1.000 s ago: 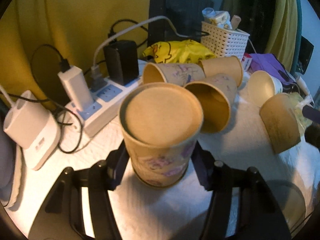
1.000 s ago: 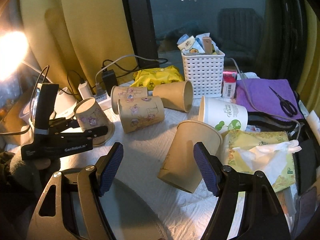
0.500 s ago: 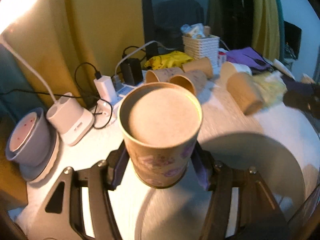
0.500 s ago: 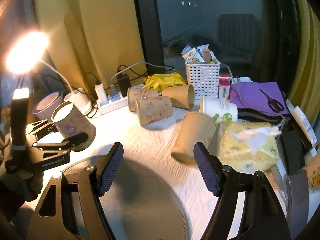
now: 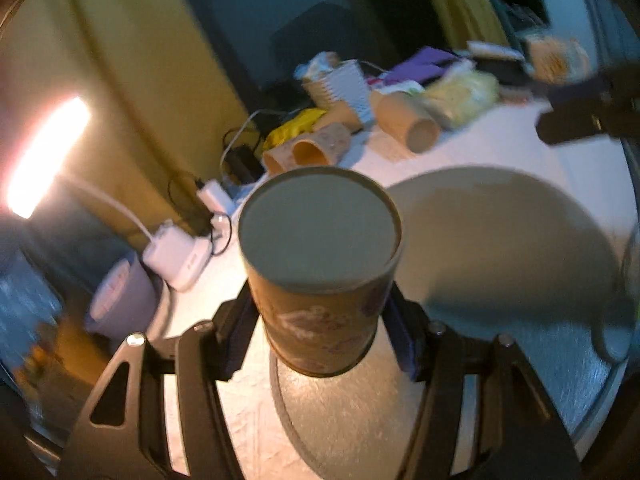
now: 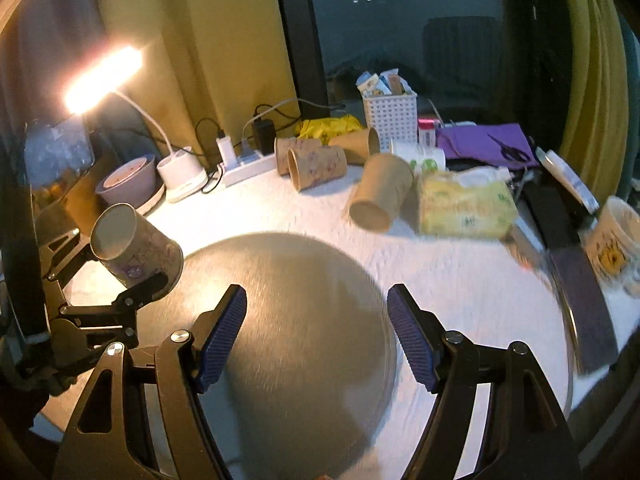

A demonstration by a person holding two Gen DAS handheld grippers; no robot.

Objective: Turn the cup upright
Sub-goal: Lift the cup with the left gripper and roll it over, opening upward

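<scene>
Item: 1 paper cup, base facing the camera, clamped in left gripper above the metal tray on the worktop. Right gripper: jaws apart, empty. Risk: thin wall crushing or slipping during rotation.

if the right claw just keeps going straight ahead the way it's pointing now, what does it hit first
Probably the round grey tray on the table: the open right claw points forward and down over it, with nothing between its fingers. Beyond the tray, roughly in line, lies a tipped plain brown cup, though depth is hard to judge.
</scene>
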